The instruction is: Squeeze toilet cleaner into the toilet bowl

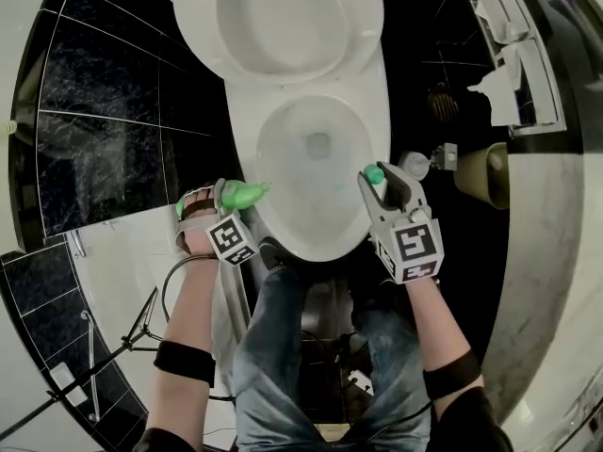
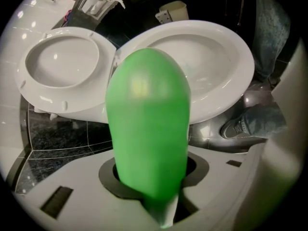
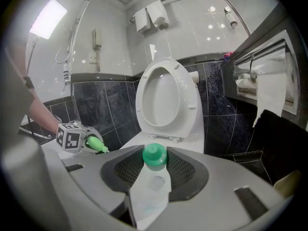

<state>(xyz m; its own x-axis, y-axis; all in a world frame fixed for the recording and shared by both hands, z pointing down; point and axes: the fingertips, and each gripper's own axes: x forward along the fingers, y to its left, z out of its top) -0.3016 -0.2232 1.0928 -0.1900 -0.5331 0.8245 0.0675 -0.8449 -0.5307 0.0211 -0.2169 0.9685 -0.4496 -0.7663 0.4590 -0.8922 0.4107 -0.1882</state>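
The toilet stands open, its lid [image 1: 283, 17] tipped back and the bowl's rim [image 1: 268, 191] below it. My left gripper [image 1: 231, 196] is at the bowl's left edge, shut on a green pointed cap-like piece [image 1: 249, 193]. That piece fills the left gripper view [image 2: 147, 124] between the jaws of the left gripper [image 2: 149, 182]. My right gripper [image 1: 382, 182] is at the bowl's right edge, shut on a white cleaner bottle [image 3: 150, 191] with a green top [image 3: 155, 156], which points toward the lid [image 3: 166, 97].
A toilet-paper holder with hanging paper [image 1: 513, 64] is on the right wall, and spare rolls [image 3: 154, 16] sit high on the back wall. A beige bin [image 1: 485, 172] stands right of the toilet. The person's jeans [image 1: 283, 347] and shoe [image 2: 238, 126] are in front of the bowl.
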